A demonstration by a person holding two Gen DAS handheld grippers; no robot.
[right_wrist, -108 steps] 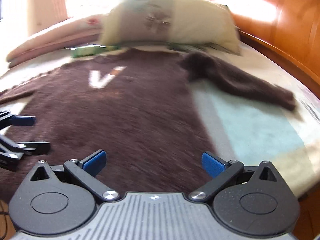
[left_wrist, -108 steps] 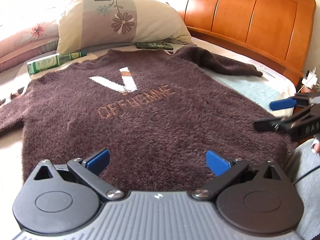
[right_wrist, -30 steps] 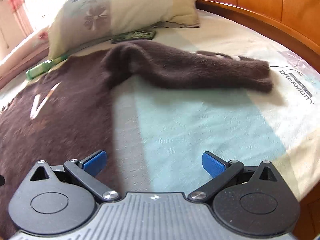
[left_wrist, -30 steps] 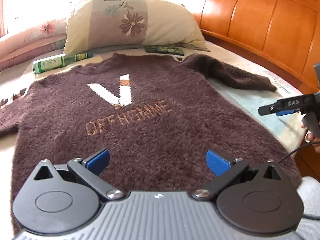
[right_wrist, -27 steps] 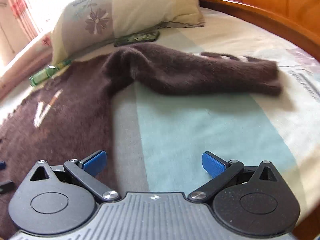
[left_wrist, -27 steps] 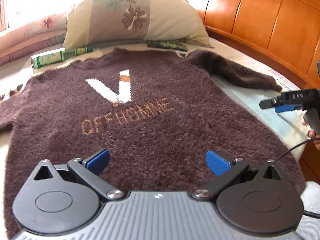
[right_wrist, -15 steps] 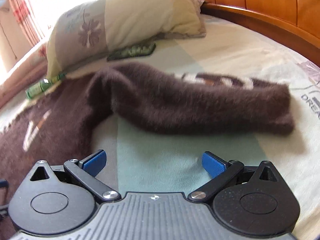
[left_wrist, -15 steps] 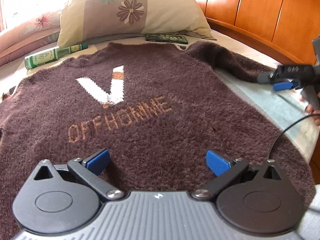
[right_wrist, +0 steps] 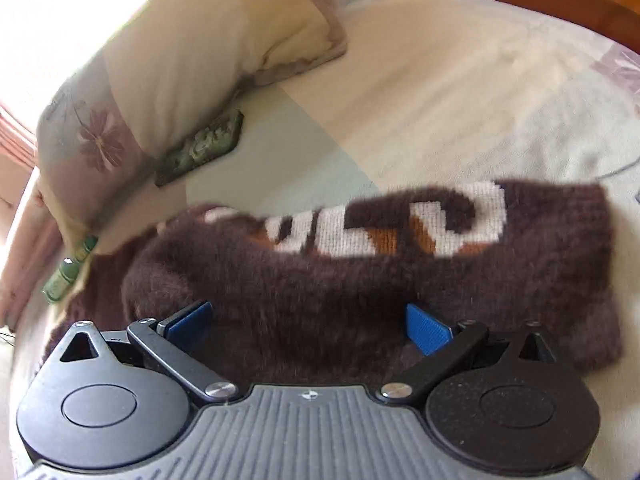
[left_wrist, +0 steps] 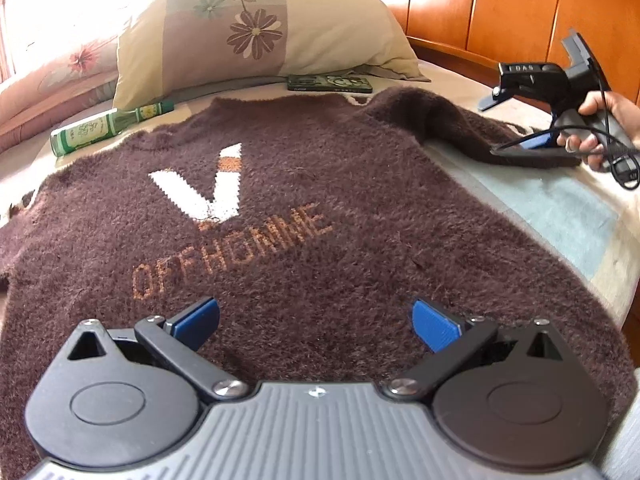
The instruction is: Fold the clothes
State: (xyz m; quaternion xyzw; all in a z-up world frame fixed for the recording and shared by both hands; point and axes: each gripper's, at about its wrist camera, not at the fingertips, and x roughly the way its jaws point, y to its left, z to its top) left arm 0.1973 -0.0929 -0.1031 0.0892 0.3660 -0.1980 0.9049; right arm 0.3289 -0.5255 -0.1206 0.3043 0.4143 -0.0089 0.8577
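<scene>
A fuzzy dark brown sweater (left_wrist: 304,240) with a white V and orange lettering lies flat, front up, on the bed. My left gripper (left_wrist: 316,320) hovers open over its lower hem, nothing between the blue pads. The sweater's right sleeve (right_wrist: 400,264), with white and orange knit letters, stretches sideways across the sheet. My right gripper (right_wrist: 308,324) is open just above that sleeve, its pads on either side of the fabric. In the left wrist view the right gripper (left_wrist: 520,120), held by a hand (left_wrist: 600,132), sits at the sleeve's (left_wrist: 460,128) far end.
A floral pillow (left_wrist: 256,36) leans at the head of the bed, with a green bottle (left_wrist: 104,130) and a flat green box (left_wrist: 330,83) in front of it. An orange wooden headboard (left_wrist: 500,12) runs along the right. Pale sheet (right_wrist: 460,92) lies beyond the sleeve.
My right gripper has moved forward and down onto the right sleeve, which now fills its view. The left gripper edged slightly forward over the hem; both stayed open.
</scene>
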